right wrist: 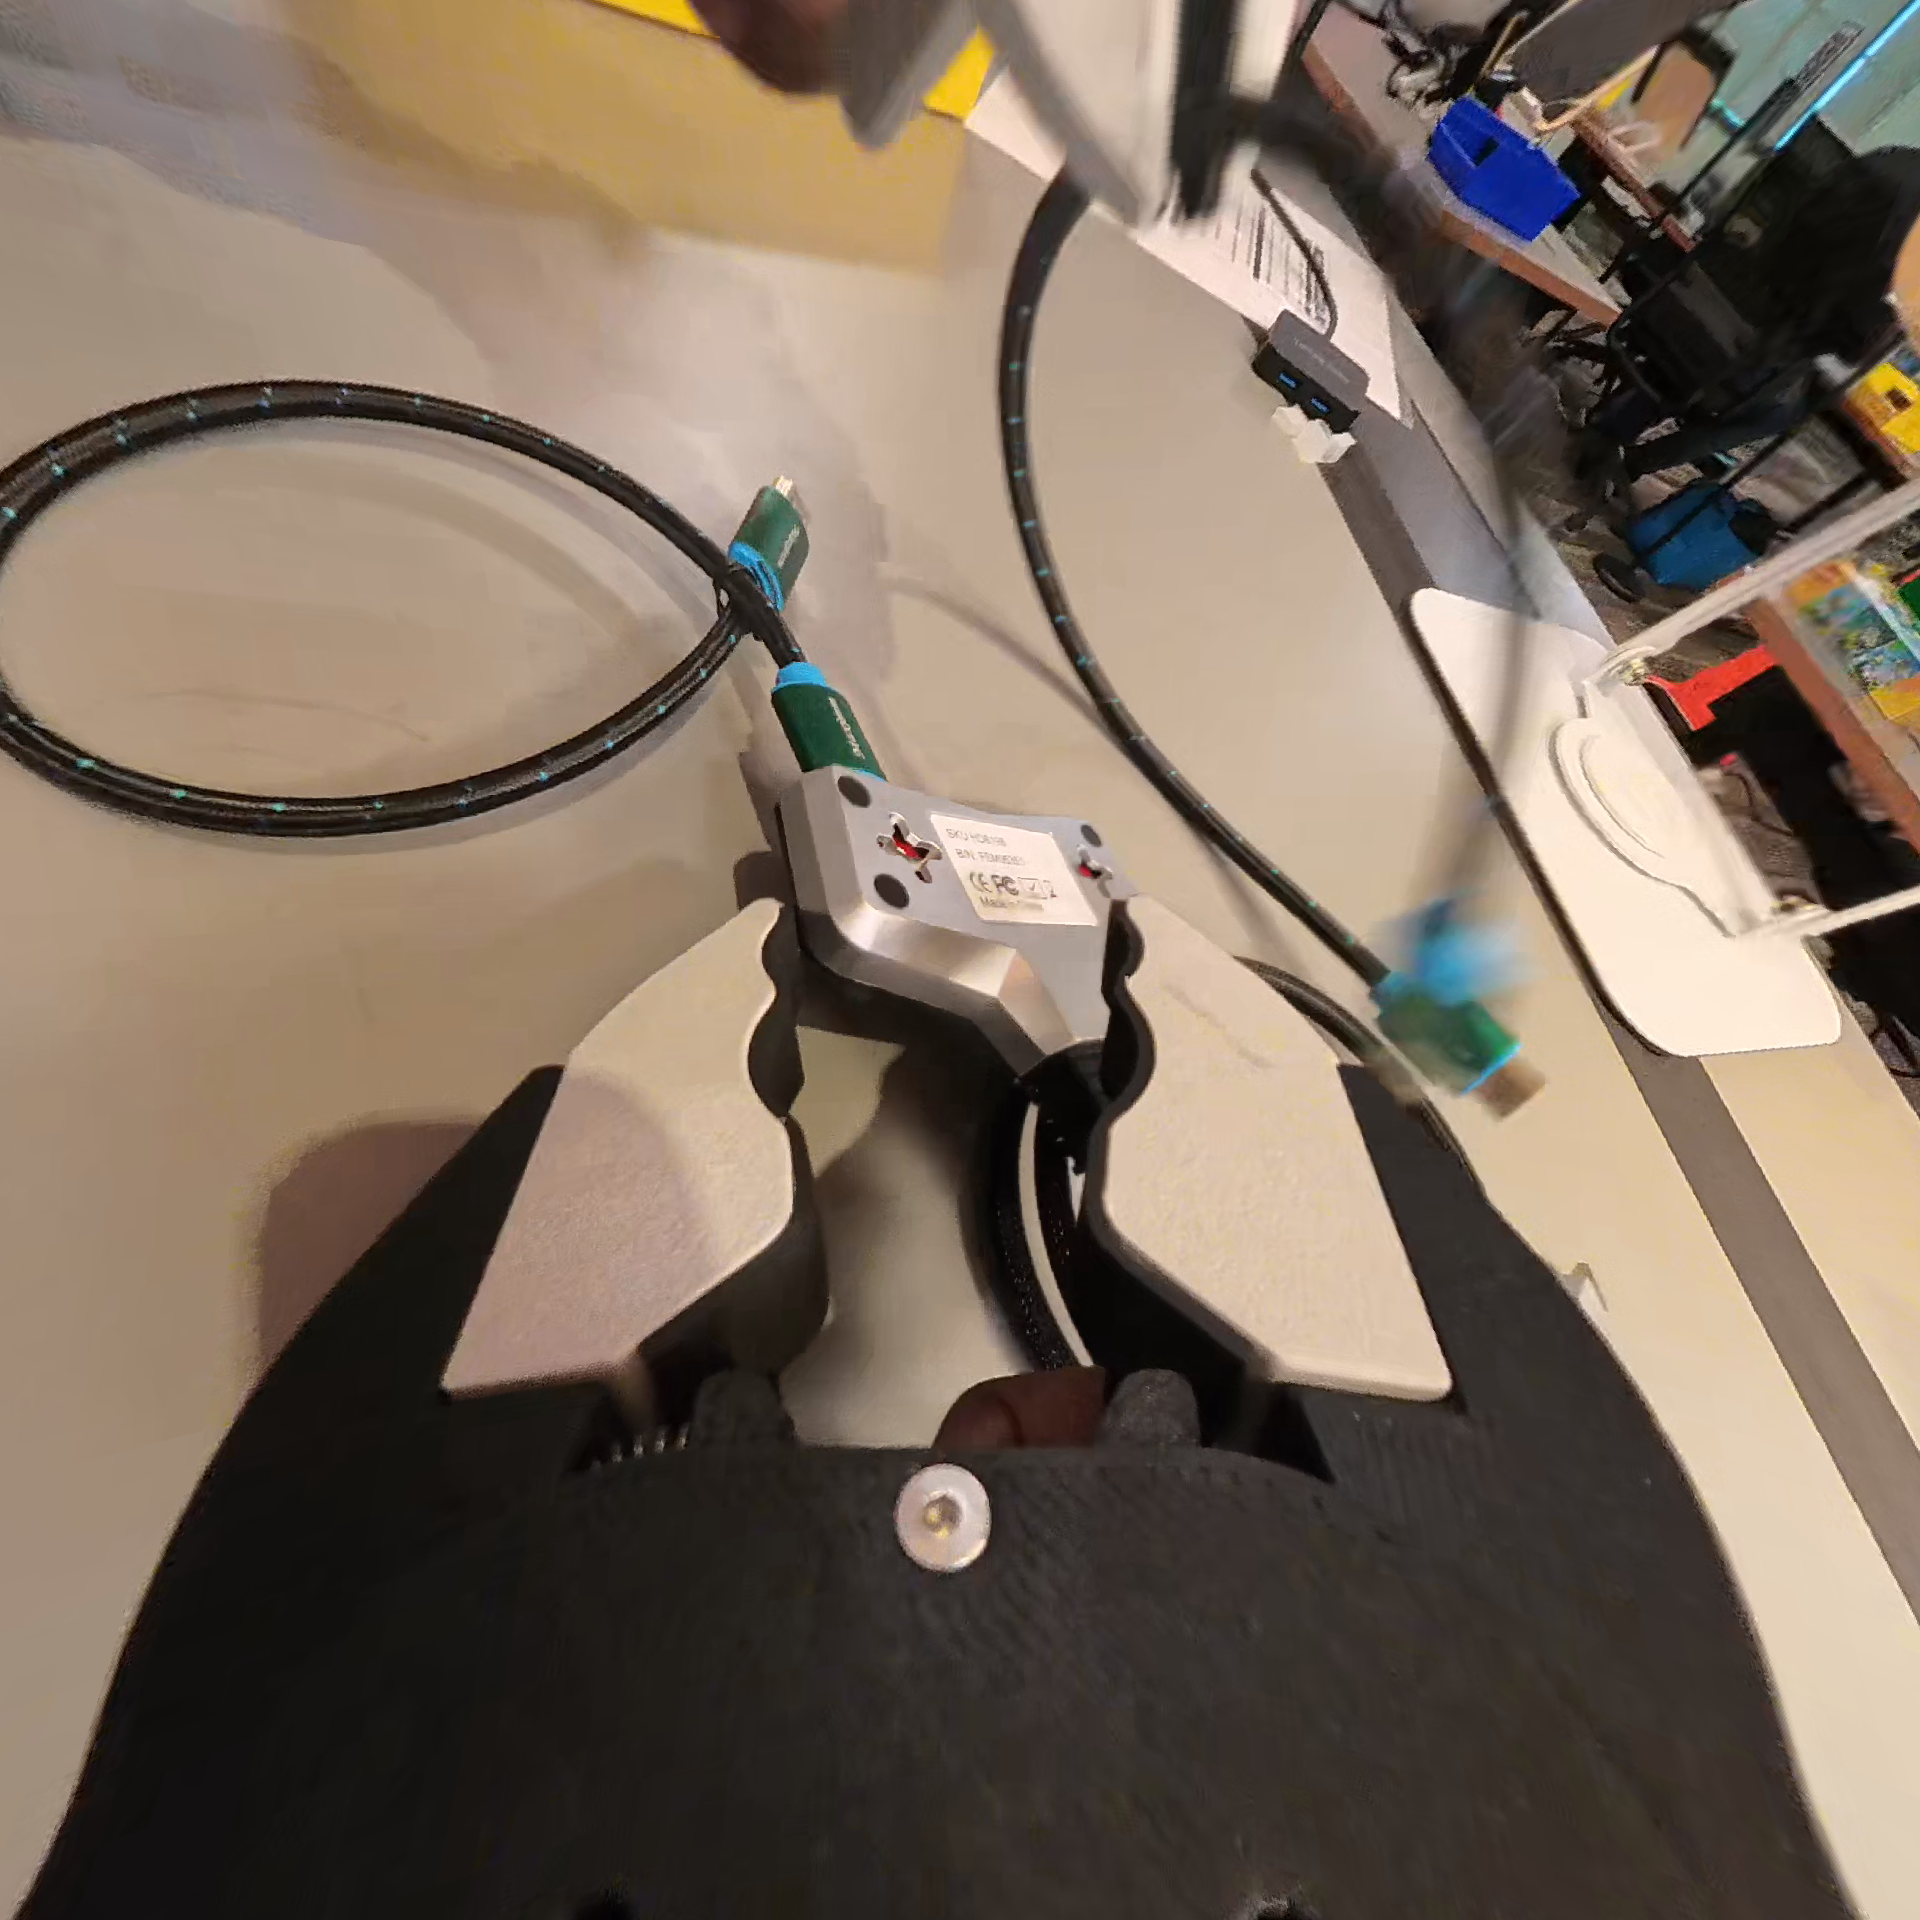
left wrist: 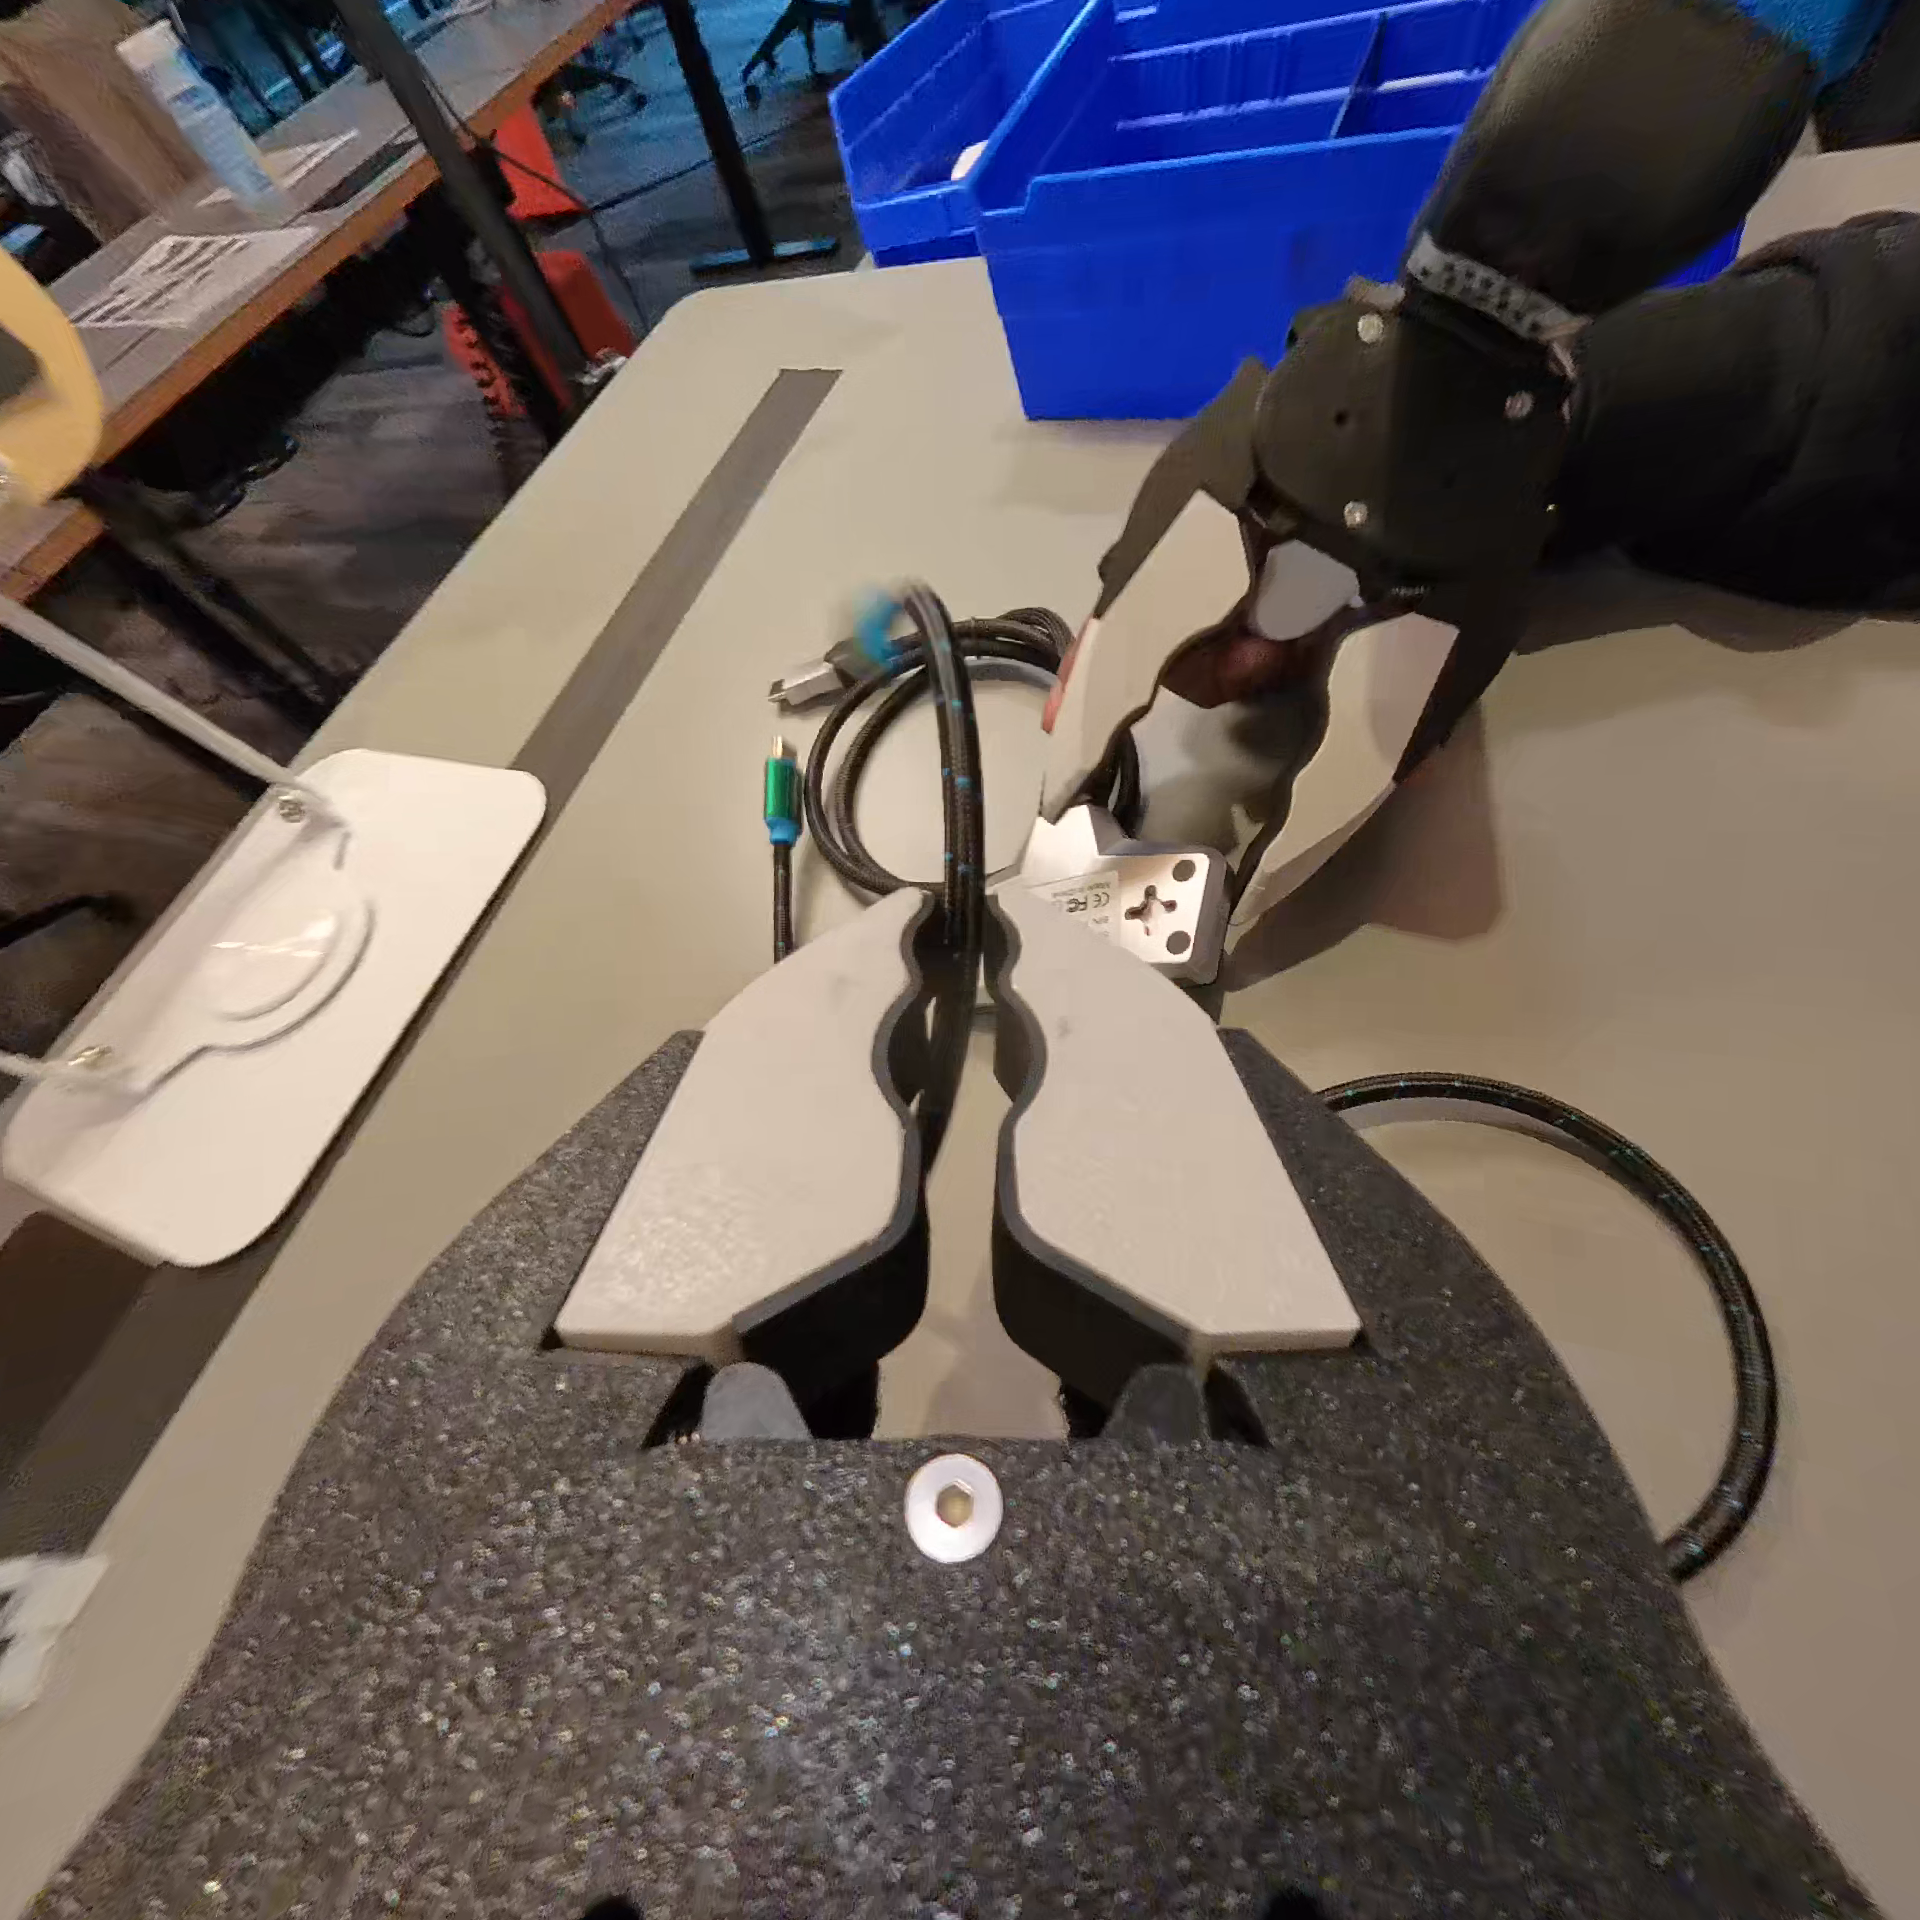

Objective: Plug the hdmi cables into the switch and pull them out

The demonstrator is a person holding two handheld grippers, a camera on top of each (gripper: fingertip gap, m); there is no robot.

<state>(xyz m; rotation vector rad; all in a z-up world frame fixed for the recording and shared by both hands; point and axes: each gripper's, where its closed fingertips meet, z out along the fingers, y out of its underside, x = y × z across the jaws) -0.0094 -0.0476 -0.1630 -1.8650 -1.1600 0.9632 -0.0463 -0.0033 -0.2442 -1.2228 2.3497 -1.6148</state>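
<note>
Silver switch (right wrist: 940, 914) clamped in R gripper (right wrist: 951, 997), free port facing L; L gripper (left wrist: 961, 940) pinching braided cable (left wrist: 951, 790) mid-length, blurred plug (right wrist: 1449, 1023) dangling beside switch, unaligned.

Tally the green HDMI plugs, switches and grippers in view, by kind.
Green HDMI plugs: 3
HDMI switch: 1
Grippers: 2, left gripper shut on a braided cable, right gripper on the switch
Total: 6

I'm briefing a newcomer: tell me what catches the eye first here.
The right hand-held gripper pins the silver HDMI switch on the grey table, one green-shelled plug seated in it. The left hand-held gripper is shut on a braided HDMI cable, lifted, its plug swinging blurred. Blue bins stand behind.
</note>
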